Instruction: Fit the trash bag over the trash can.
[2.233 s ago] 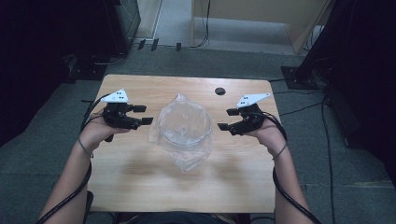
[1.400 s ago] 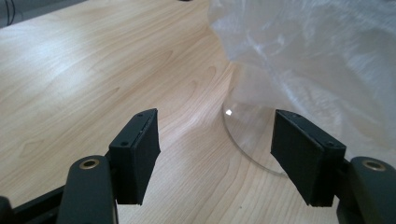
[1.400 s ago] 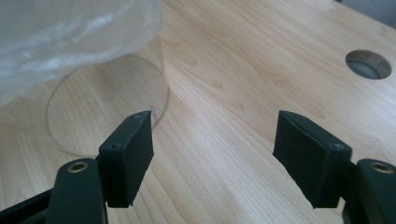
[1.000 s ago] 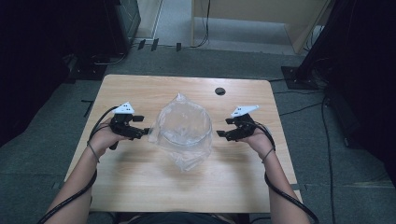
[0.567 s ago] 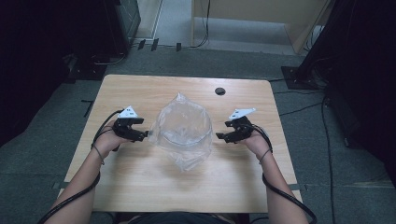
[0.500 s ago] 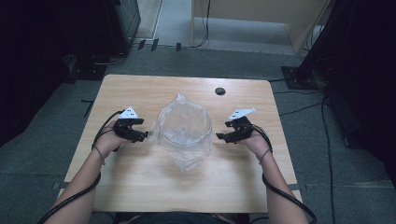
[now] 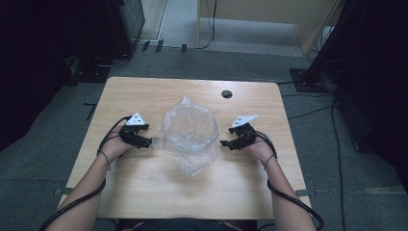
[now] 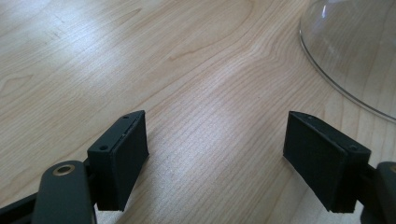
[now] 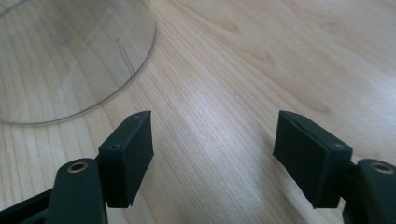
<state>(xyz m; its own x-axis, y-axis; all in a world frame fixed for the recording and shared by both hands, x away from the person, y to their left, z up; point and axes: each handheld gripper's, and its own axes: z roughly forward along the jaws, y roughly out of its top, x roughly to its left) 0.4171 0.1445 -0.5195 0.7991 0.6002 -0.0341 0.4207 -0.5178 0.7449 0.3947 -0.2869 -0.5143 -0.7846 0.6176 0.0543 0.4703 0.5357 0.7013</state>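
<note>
A clear plastic bag (image 7: pixel 190 137) is lying in the middle of the wooden table (image 7: pixel 144 192). Something round and clear is sitting inside it, like a see-through bowl or dome, but it is hard to tell just what it is. The bag's loose end is pointing toward the person.

The left gripper (image 7: pixel 148 141) is sitting low over the table, just beside the bag's left edge. Its jaws are standing wide apart, and nothing is between them. In the left gripper view, bare wood is showing between the two black pads (image 8: pixel 122 156), and the round clear rim (image 8: pixel 336 88) is curving past at the upper right.

The right gripper (image 7: pixel 225 143) is sitting low just beside the bag's right edge. Its jaws are standing wide apart too, with nothing in them. In the right gripper view, the round clear rim (image 9: pixel 135 70) is lying at the upper left, apart from the pads (image 9: pixel 130 151).

Both grippers are pointing in toward the bag. A small dark hole (image 7: pixel 226 94) is showing in the table near its far edge.
</note>
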